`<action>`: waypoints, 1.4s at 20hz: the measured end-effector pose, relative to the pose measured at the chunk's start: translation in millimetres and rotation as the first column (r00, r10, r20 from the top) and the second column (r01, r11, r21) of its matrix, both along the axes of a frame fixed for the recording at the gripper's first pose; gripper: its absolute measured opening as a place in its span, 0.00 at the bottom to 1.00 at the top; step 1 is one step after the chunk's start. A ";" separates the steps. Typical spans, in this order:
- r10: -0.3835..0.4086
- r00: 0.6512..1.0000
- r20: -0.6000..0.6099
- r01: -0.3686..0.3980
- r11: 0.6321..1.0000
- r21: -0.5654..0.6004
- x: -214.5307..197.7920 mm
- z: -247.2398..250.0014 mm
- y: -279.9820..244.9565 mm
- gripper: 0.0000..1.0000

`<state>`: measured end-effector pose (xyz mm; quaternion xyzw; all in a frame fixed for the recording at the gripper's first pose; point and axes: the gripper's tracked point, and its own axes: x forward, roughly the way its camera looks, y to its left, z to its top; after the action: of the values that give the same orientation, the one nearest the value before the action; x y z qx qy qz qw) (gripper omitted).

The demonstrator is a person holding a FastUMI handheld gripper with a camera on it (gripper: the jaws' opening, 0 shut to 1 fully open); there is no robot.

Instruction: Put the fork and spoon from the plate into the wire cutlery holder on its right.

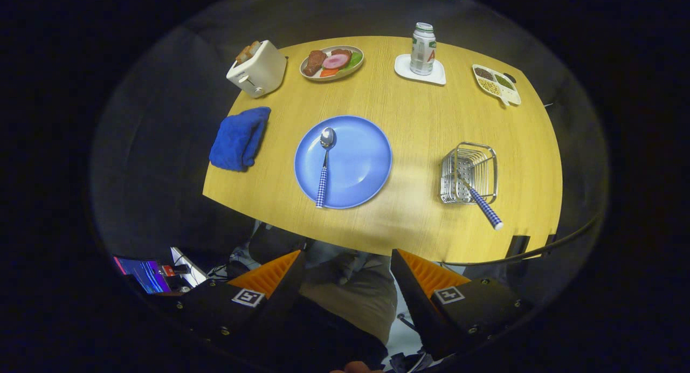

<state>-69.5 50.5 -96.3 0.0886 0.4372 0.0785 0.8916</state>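
Right of centre, the fork (pixel 481 205) already leans in the wire cutlery holder (pixel 469 173), while the spoon (pixel 324 165) waits on the plate (pixel 361 163) and the gripper (pixel 347 270) hangs back with jaws apart, empty.

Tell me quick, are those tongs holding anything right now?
Tongs: open and empty, hanging back over the table's near edge, well short of the spoon on the blue plate.

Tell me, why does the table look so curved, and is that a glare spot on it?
Gripper view: fisheye bending bows the table edges; a soft overhead sheen lies between the blue plate and wire cutlery holder; the spoon stays sharp; the open gripper sits dim, well short of the table.
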 end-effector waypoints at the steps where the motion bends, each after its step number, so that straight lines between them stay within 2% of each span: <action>1: -0.006 1.000 0.010 0.006 1.000 -0.007 11.4 -2.2 6.0 0.98; 5: 0.008 1.000 0.015 -0.008 0.999 -0.042 57.6 -17.5 32.7 0.98; 7: 0.004 1.000 0.002 -0.004 1.000 -0.022 75.8 -25.3 46.3 0.99; 14: -0.013 0.993 -0.120 0.013 1.000 -0.009 127.9 -51.7 57.0 0.98; 21: -0.018 0.984 -0.176 0.008 0.998 -0.059 151.5 -74.1 58.0 0.98; 26: -0.025 0.979 -0.204 0.015 0.999 -0.051 154.9 -96.5 52.4 0.98; 28: -0.023 0.977 -0.212 0.018 0.999 -0.028 158.6 -99.8 55.1 0.94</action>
<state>89.1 105.6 -196.1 0.0893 0.5301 0.0537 0.8415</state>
